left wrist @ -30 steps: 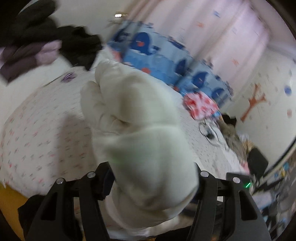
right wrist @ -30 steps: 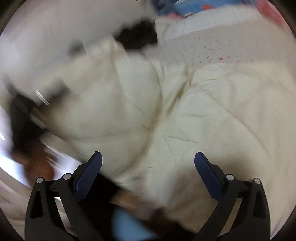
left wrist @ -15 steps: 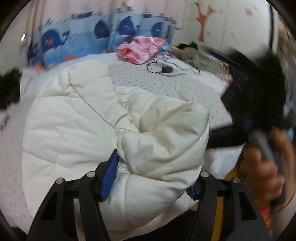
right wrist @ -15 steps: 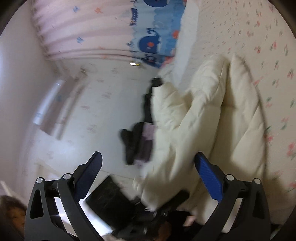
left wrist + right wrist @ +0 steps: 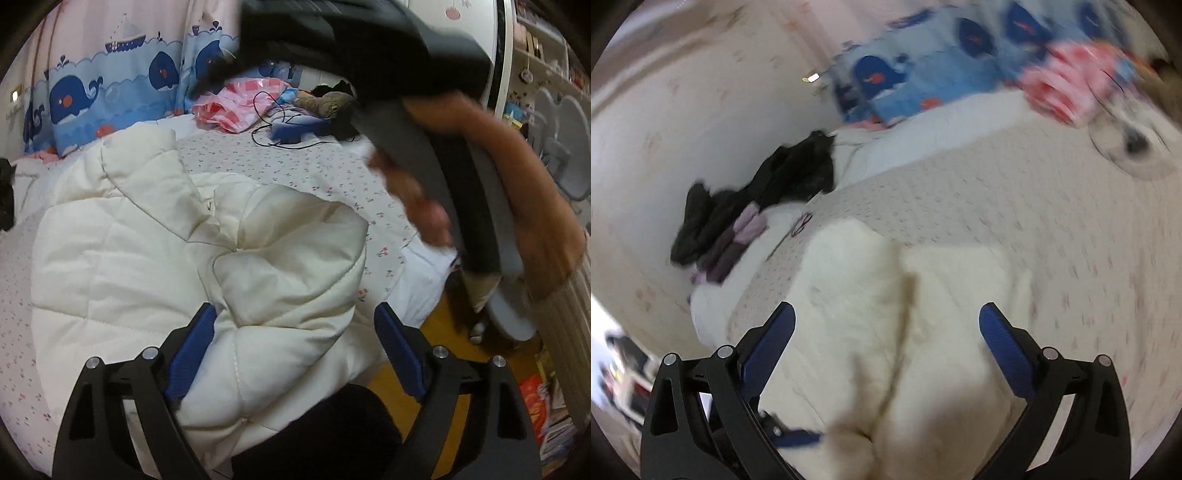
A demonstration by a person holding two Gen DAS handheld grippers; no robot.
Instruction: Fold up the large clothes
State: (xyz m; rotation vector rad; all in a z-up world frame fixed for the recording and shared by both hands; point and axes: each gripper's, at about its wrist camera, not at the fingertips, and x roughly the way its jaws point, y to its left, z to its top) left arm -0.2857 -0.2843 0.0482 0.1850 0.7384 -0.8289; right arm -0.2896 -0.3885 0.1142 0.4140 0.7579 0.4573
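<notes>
Cream quilted jacket [image 5: 155, 258] bunched on floral bed [image 5: 295, 166], left claw [image 5: 291, 343] released, right claw [image 5: 886, 332] released above it

Blk grippers [image 5: 291, 343], blue pads, silver screws.

Left hand-held gripper [image 5: 291, 349] now spread wide, blue pads off the cream padded jacket [image 5: 155, 266]; half a second back clamped on a bunched fold. Jacket, held up in the air a second ago, now down flat on the bed [image 5: 288, 166], folded part lying loose on top. Right hand-held gripper [image 5: 886, 332] swung round from the wall and curtain to above the jacket [image 5: 905, 332], jaws wide as before. Right arm [image 5: 517, 192] now crossing the left view, blurred.
</notes>
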